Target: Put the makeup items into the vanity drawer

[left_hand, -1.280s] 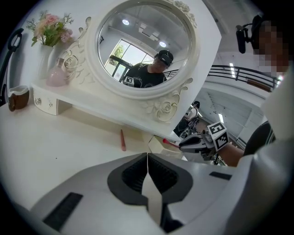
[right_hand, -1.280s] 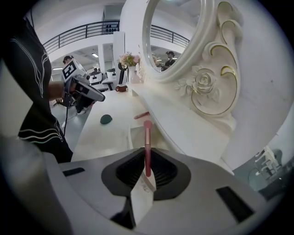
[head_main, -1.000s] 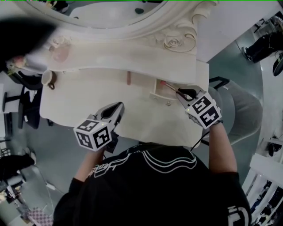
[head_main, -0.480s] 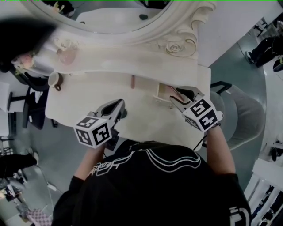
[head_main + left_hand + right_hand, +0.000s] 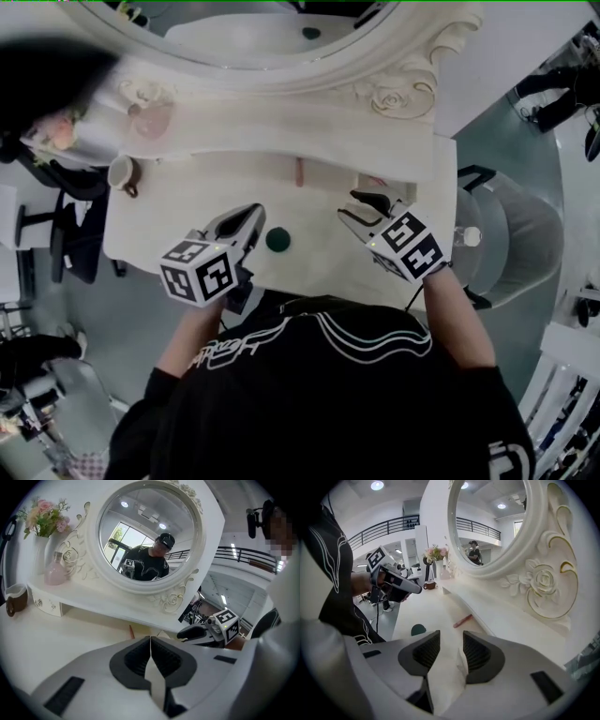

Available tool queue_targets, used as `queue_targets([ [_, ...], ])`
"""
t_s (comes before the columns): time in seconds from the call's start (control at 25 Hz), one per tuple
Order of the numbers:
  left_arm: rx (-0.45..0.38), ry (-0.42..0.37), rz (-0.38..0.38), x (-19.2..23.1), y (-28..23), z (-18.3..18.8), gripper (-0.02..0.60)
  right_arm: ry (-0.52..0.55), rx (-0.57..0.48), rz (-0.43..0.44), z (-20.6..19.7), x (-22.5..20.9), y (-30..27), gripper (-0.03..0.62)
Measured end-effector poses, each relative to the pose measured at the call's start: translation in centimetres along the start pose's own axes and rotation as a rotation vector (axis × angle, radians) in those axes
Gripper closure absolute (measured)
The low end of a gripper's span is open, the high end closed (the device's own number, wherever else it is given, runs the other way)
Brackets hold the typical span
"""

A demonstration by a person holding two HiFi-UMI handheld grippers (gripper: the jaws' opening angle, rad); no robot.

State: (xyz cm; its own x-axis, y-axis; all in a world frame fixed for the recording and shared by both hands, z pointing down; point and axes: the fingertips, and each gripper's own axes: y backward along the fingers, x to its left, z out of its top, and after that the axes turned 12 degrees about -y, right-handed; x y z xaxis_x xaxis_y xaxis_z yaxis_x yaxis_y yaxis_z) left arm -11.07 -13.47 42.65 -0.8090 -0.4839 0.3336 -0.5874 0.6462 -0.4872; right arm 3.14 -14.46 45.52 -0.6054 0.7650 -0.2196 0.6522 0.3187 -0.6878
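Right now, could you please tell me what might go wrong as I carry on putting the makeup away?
The green round item lies right beside the shut left tongs, not far from the front edge of the table. A careless sweep could knock it off. The pink stick lies tight against the shelf, so the tongs may struggle to close around it and could roll it away.

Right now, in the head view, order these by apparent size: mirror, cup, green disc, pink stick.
Largest: mirror.
Next: cup and green disc, too alike to rank.
Smallest: pink stick.
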Motion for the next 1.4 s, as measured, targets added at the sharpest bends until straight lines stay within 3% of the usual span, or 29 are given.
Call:
queue_targets([
  [0.44,0.039,-0.022,-0.065,6.2,3.4,-1.2,0.555,-0.158,-0.059,-0.221,3.1,1.9,-7.4,0.436],
  [0.68,0.039,-0.025,-0.075,9.5,5.1,-1.5,0.556,-0.266,-0.094,-0.337,3.8,0.8,-10.9,0.436],
  [1.04,0.026,-0.018,-0.065,13.5,6.5,-1.8,0.557,-0.343,-0.059,-0.428,3.2,-1.8,-15.3,0.436],
  [1.4,0.024,-0.02,-0.074,14.7,6.8,-1.4,0.555,-0.402,-0.03,-0.476,2.5,-3.5,-17.0,0.444],
])
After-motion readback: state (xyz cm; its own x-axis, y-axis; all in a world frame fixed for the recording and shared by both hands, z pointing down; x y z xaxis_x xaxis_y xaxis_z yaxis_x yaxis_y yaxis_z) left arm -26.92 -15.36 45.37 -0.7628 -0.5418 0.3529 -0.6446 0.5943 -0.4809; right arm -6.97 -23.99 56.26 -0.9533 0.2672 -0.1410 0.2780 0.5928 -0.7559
